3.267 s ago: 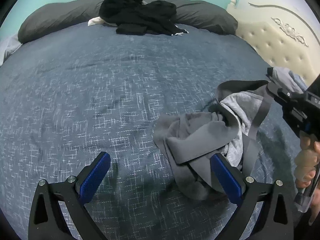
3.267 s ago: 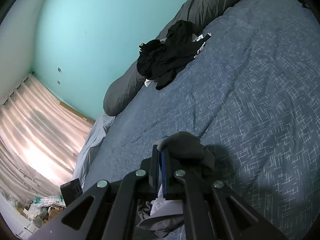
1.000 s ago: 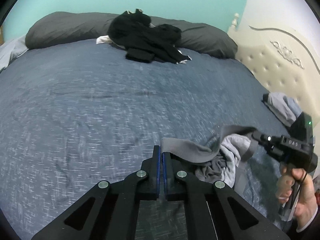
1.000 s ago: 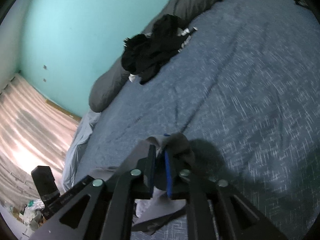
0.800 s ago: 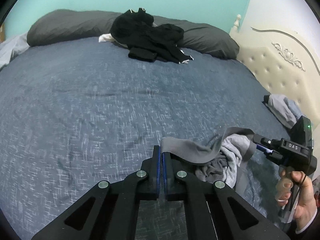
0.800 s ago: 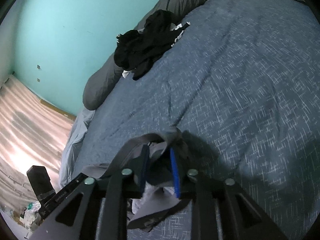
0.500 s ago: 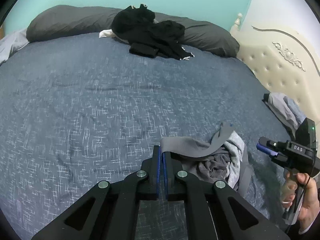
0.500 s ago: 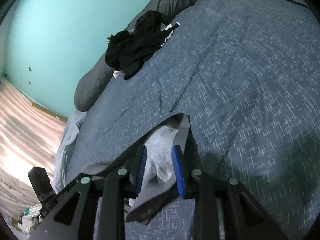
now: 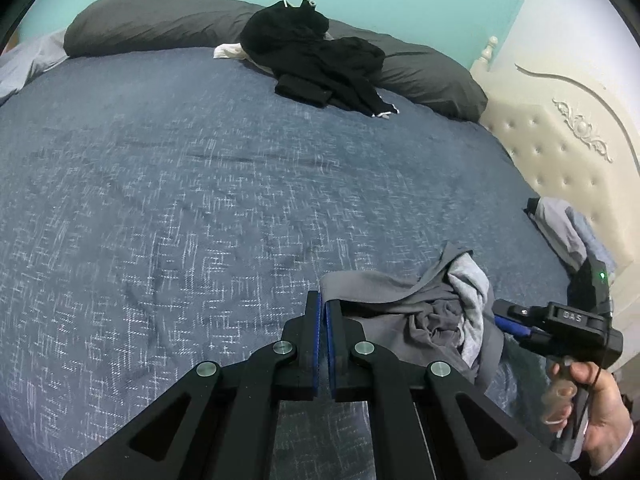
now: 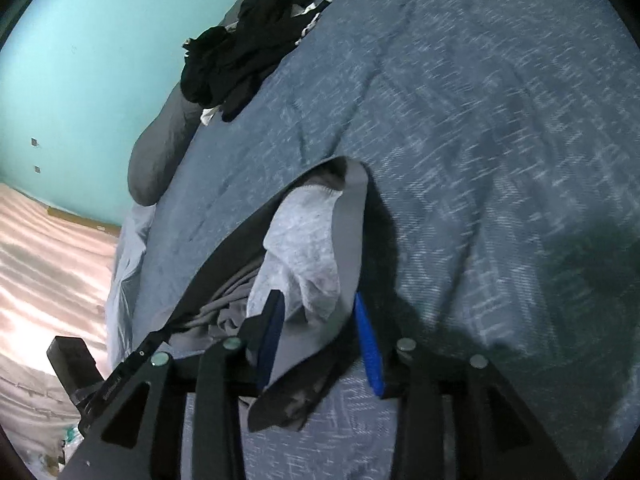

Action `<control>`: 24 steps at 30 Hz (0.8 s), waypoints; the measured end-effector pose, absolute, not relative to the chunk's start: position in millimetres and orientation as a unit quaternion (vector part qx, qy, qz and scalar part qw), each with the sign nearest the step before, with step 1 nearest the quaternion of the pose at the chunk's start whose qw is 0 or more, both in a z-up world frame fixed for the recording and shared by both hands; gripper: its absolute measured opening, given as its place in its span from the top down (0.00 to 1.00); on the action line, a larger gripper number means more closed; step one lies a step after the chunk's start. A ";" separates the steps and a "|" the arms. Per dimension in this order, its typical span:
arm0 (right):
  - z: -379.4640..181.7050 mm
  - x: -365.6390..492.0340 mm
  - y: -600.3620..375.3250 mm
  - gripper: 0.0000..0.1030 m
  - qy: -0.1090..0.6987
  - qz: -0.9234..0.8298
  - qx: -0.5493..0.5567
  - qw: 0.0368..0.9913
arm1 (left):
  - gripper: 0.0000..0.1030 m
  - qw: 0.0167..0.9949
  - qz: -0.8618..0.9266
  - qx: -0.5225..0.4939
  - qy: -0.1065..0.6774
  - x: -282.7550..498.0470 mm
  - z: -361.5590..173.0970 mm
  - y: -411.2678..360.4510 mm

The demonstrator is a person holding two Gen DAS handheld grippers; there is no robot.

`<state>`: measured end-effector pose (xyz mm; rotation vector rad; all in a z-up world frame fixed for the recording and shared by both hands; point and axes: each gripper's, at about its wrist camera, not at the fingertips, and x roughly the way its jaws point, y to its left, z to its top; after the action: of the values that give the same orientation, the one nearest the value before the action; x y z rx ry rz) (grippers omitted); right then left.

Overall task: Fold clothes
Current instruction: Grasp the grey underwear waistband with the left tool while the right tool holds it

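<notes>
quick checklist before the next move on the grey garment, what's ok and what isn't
1. Left gripper shut on the crumpled grey garment's waistband edge: ok.
2. Right gripper gripping the garment: not ok, jaws have just been opening, cloth loose between them.
3. Garment spread flat: not ok, bunched.
4. Bare blue-grey bedspread ahead for laying out: ok.
5. Black clothes pile clear of the work: ok, far by the dark grey pillows.
6. Which garment part each gripper faces: cannot tell.

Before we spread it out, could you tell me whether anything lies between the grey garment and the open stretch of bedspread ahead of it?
Nothing visible does: the bedspread ahead of the grey garment is bare up to the black clothes pile by the pillows.
</notes>
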<state>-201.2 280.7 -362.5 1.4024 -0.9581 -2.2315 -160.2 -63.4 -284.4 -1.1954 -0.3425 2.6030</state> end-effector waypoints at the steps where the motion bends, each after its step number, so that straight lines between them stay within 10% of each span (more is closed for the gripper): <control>1: -361.3 -202.4 279.6 0.81 -0.333 -0.787 0.493 0.166 | 0.98 0.128 0.895 -0.411 -0.116 -158.1 -284.3 -63.9; 24: -281.8 -222.9 201.0 0.97 -0.178 -0.828 0.458 0.268 | 0.86 0.087 0.871 -0.453 -0.167 -82.8 -282.6 -118.2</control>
<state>-222.9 201.0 -281.8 1.2352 -0.4810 -2.2345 -82.8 -118.2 -282.6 -1.3506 -0.4969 2.5946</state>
